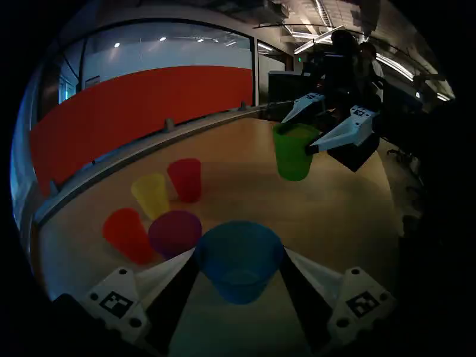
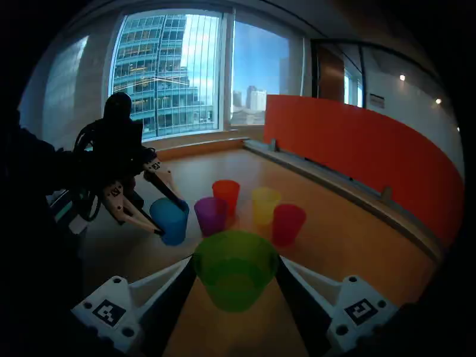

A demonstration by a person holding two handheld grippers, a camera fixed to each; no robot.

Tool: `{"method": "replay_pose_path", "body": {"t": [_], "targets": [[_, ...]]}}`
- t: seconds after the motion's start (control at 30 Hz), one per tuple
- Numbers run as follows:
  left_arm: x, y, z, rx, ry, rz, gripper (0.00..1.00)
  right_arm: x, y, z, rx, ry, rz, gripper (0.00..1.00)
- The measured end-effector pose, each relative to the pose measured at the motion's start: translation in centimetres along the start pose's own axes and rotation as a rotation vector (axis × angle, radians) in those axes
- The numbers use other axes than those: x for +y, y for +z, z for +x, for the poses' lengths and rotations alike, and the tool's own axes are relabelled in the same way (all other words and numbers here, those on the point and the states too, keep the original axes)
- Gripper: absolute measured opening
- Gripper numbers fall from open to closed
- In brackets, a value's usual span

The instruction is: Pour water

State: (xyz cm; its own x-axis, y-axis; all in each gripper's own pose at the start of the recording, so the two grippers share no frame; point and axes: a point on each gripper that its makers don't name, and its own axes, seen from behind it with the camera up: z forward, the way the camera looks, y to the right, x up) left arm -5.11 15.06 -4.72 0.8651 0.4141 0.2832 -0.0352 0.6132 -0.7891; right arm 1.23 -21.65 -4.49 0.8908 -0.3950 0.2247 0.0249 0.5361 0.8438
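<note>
You are pinching a blue cup (image 1: pixel 239 279) with your left gripper (image 1: pixel 239 254). Both fingers are pressing on its sides, and the cup is standing up straight. You are squeezing a green cup (image 2: pixel 234 285) with your right gripper (image 2: pixel 235 260) in the same way, and it is straight up too.

In the left gripper view, the green cup is sitting far off across the wooden table (image 1: pixel 333 202). I cannot tell if it is touching the table. I also cannot tell if water is sitting in either cup.

Four more cups are standing on the table between your two grippers. The purple cup (image 1: pixel 174 232) is sitting just beside the blue cup. The orange cup (image 1: pixel 126 234) is standing next to the purple one. The yellow cup (image 1: pixel 151 193) and the red cup (image 1: pixel 185 178) are standing a bit behind them.
</note>
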Motion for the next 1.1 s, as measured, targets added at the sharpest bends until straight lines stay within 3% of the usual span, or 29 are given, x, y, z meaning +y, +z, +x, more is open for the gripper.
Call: {"method": "replay_pose_path", "body": {"t": [0.5,1.1], "targets": [[-0.4,1.0,-2.1,-0.038,0.006,0.002,0.89,-0.1,1.7,-1.9,-0.03,0.007,0.003,0.92],[-1.0,1.3,-3.1,-0.039,-0.015,0.01,0.89,-0.6,3.1,-3.5,-0.055,0.01,0.003,0.92]]}}
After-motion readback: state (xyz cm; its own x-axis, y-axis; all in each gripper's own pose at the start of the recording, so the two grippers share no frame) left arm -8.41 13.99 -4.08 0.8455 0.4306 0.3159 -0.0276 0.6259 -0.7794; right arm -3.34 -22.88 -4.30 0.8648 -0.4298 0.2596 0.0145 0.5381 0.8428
